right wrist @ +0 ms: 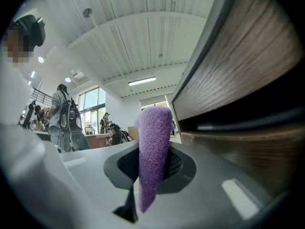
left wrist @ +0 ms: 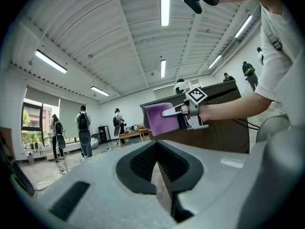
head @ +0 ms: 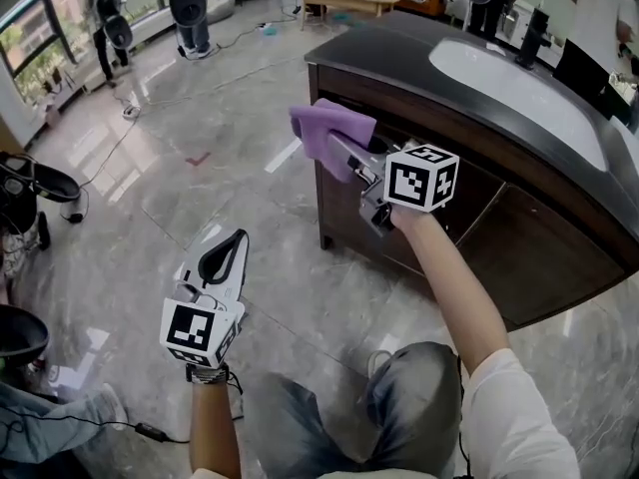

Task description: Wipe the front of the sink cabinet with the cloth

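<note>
Closest in, the left gripper (head: 224, 255) hangs idle, jaws pressed together on nothing. Beyond it, the right gripper (head: 339, 153) is clamped on a folded purple terry cloth (head: 327, 126), which sticks out past its tips. The dark brown wooden sink cabinet (head: 499, 238) runs just to that tool's right. Wiping seems to be at the front's top corner. The next move calls for pressing the cloth flat against the panel and sweeping along it.
</note>
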Tool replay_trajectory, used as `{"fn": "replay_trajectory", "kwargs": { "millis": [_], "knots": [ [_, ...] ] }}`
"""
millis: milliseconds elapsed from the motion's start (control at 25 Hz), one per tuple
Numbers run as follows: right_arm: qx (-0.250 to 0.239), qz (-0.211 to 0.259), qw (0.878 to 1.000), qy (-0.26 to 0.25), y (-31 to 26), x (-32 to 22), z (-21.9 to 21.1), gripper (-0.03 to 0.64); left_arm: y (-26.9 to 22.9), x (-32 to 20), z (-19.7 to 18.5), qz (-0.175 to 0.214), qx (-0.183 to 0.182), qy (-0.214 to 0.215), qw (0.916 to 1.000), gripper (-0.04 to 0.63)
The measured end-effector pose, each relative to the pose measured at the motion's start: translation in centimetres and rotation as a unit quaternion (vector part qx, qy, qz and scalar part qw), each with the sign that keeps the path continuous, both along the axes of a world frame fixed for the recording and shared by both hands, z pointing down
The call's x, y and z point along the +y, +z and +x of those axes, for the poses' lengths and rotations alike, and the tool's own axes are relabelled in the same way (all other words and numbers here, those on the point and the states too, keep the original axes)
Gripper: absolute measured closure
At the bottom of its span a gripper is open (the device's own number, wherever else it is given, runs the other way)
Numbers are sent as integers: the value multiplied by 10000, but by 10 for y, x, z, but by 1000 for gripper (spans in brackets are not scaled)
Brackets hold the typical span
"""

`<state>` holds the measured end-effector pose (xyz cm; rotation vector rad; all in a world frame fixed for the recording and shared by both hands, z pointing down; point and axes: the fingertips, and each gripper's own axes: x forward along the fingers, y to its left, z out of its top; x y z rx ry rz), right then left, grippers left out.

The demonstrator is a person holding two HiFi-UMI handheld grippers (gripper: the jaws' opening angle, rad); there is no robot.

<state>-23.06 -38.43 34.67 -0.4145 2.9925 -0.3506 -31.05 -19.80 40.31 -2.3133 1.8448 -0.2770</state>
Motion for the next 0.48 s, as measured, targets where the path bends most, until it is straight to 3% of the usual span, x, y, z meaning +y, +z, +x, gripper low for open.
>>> {"fn": "replay_trajectory", "kwargs": {
  "millis": [160, 360, 480],
  "knots": [
    [54, -149, 9999, 1, 8, -8, -24, 571, 2, 13, -7, 7, 81, -86, 9999, 592],
    [396, 274, 9987, 151, 14, -20, -53, 571, 1, 29, -17, 1, 45, -220, 9997, 592],
    [553, 366, 9964, 533, 20, -38, -56, 571, 5, 38, -21, -5, 78, -307, 9995, 592]
  ]
}}
